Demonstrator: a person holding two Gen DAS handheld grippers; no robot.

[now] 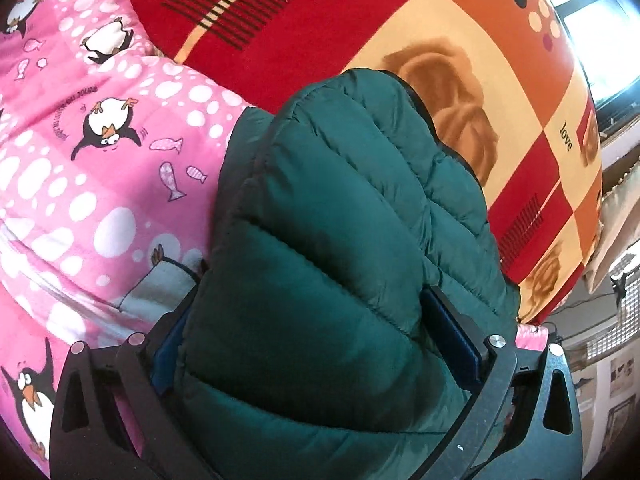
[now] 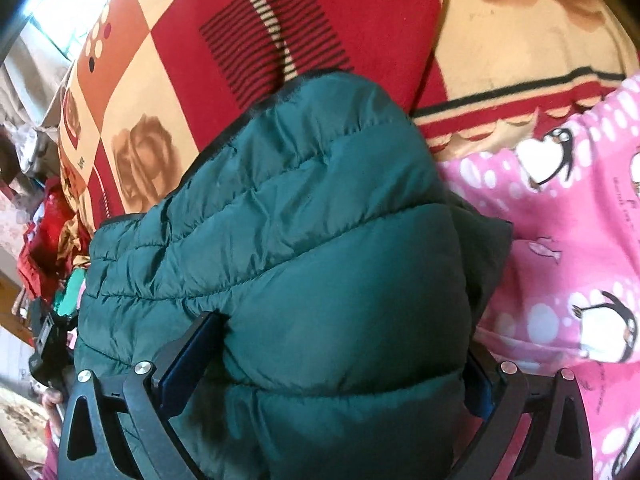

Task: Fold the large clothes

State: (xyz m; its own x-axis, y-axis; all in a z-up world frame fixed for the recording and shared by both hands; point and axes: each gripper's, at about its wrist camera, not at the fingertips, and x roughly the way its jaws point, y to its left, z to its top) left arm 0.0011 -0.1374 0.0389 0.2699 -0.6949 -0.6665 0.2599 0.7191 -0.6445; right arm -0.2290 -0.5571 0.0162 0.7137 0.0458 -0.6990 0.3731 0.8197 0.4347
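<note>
A dark green quilted puffer jacket (image 1: 340,200) lies bundled on the bed and fills most of both wrist views. My left gripper (image 1: 312,292) straddles one end of it. Its jaws stand at their widest and the padded cloth bulges up between the blue pads (image 1: 452,320), touching them. My right gripper (image 2: 344,332) straddles the jacket (image 2: 300,220) the same way, with a blue pad (image 2: 192,344) against the fabric on each side. The fingertips are partly hidden by the puffed cloth. Both grippers point steeply down.
A pink quilt with penguins (image 1: 100,140) (image 2: 560,240) lies bunched beside the jacket. Under both is a red, orange and cream checked bedspread (image 1: 300,40) (image 2: 200,60). A bright window (image 1: 592,20) and room clutter (image 2: 44,232) lie past the bed's edge.
</note>
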